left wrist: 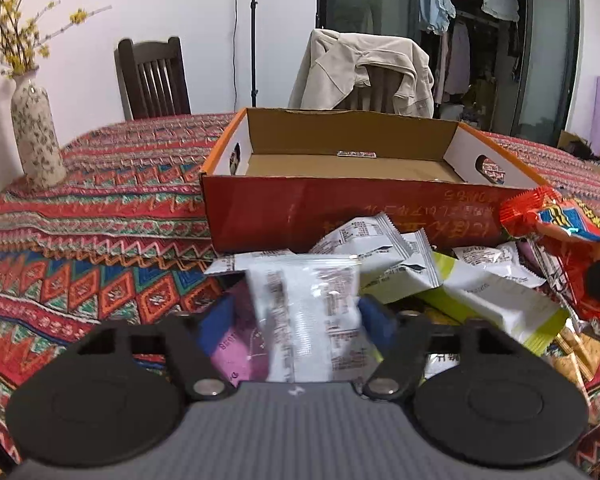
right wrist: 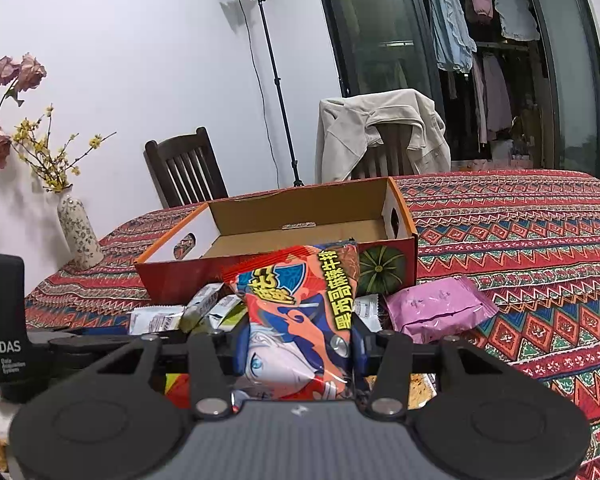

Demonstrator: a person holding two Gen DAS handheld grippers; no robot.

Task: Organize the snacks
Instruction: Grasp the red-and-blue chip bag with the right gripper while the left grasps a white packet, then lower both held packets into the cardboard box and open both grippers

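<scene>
Left gripper (left wrist: 300, 316) around white packet (left wrist: 306, 312), right gripper (right wrist: 298, 346) clamping orange packet (right wrist: 300, 320).

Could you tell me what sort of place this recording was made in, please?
Most likely a home dining room: a table under a patterned tablecloth, wooden dining chairs with a beige jacket draped over one, and a flower vase.

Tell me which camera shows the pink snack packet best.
The right wrist view. There the pink snack packet lies whole and unobstructed on the tablecloth, beside the cardboard box. The left wrist view shows no such whole packet, only a partly hidden pink wrapper behind the white packet.
</scene>
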